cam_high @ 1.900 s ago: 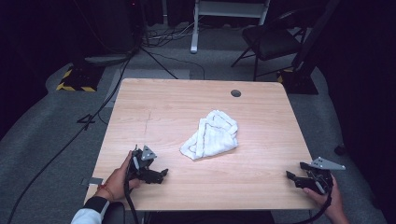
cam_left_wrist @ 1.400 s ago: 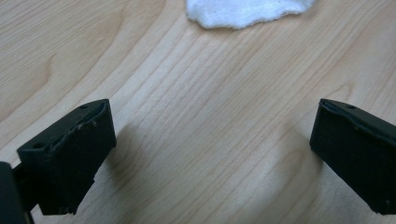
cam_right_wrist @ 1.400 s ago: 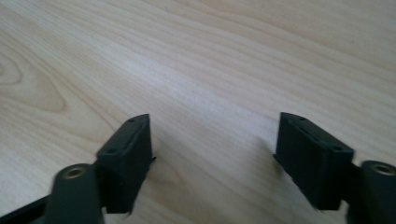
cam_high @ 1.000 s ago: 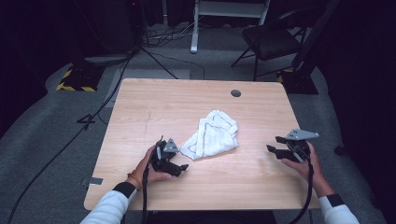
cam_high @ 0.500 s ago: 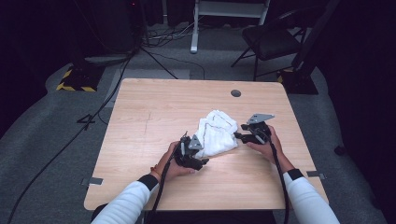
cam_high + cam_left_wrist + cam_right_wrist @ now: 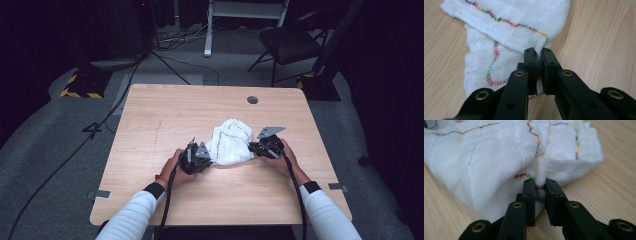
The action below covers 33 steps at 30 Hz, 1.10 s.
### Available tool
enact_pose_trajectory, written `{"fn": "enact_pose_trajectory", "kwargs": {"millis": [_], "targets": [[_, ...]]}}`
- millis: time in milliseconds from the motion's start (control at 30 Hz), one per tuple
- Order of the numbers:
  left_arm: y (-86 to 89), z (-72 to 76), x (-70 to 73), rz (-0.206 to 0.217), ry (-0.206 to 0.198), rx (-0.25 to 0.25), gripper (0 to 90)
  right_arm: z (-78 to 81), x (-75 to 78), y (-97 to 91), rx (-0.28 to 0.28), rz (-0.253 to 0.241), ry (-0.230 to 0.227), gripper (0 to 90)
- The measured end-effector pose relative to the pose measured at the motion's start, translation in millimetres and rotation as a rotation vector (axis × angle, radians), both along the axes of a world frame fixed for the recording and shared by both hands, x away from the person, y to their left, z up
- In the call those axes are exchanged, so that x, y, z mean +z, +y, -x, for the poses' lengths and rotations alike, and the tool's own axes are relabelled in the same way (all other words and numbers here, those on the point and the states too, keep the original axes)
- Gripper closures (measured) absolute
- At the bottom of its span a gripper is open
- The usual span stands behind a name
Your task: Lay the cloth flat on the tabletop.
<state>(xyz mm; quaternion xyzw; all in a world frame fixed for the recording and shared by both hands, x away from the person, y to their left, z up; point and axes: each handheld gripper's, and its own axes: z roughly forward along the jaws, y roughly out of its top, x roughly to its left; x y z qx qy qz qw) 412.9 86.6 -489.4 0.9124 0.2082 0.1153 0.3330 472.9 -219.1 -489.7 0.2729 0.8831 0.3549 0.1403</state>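
Note:
A crumpled white cloth (image 6: 231,142) with multicoloured stitching lies in the middle of the wooden table (image 6: 165,115). My left gripper (image 6: 204,159) sits at the cloth's left edge; in the left gripper view its jaws are shut on a fold of the cloth (image 6: 506,32), pinched at the gripper (image 6: 539,53) tip. My right gripper (image 6: 252,146) sits at the cloth's right edge. In the right gripper view, the gripper (image 6: 539,183) is shut on a bunched fold of the cloth (image 6: 486,160). Both grippers rest low on the table.
A round grommet hole (image 6: 252,99) lies in the table's far right part. Beyond the table stand a black chair (image 6: 290,42), a white frame (image 6: 245,15) and cables on the grey floor. Bare wood surrounds the cloth.
Both grippers have come in from the table's near corners to the cloth's two sides and closed on its edges. The cloth has stayed in about the same place.

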Motion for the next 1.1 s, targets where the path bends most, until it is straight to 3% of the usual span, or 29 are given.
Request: {"fn": "enact_pose_trajectory", "kwargs": {"millis": [233, 400, 533, 667, 900, 933, 1033, 1067, 1100], "targets": [[11.8, -8.2, 0.4, -0.013, -0.006, 0.025, 84.9, 14.0, 2.5, -0.3, 0.033, 0.017, 0.013, 83.3], [20.8, -18.4, -0.2, 0.000, 0.005, 0.059, 84.8, 34.9, 5.0, 2.1, 0.069, 0.038, 0.016, 84.5], [22.1, -23.4, -0.8, -0.008, -0.012, 0.056, 84.7, 52.4, 5.6, 4.8, 0.077, 0.038, 0.014, 84.6], [23.8, -32.0, -0.7, 0.010, 0.012, 0.081, 84.5, 67.3, 4.9, 5.9, 0.075, 0.030, 0.007, 83.1], [26.4, -31.2, 4.5, 0.064, 0.008, 0.094, 74.1, 75.1, 11.8, -12.6, 0.026, 0.022, -0.016, 64.6], [26.1, -30.5, 6.3, 0.081, 0.005, 0.095, 69.2, 73.8, 16.5, -22.9, -0.001, -0.005, -0.019, 60.4], [20.8, -27.0, 11.0, 0.092, -0.008, 0.094, 57.9, 72.0, 21.5, -32.0, -0.033, -0.023, -0.029, 56.5], [16.6, -25.1, 13.4, 0.095, -0.017, 0.088, 57.9, 70.8, 24.4, -36.6, -0.049, -0.036, -0.038, 55.3], [13.1, -23.8, 16.2, 0.094, -0.023, 0.085, 52.0, 66.1, 31.1, -44.4, -0.087, -0.053, -0.063, 53.3]]}}
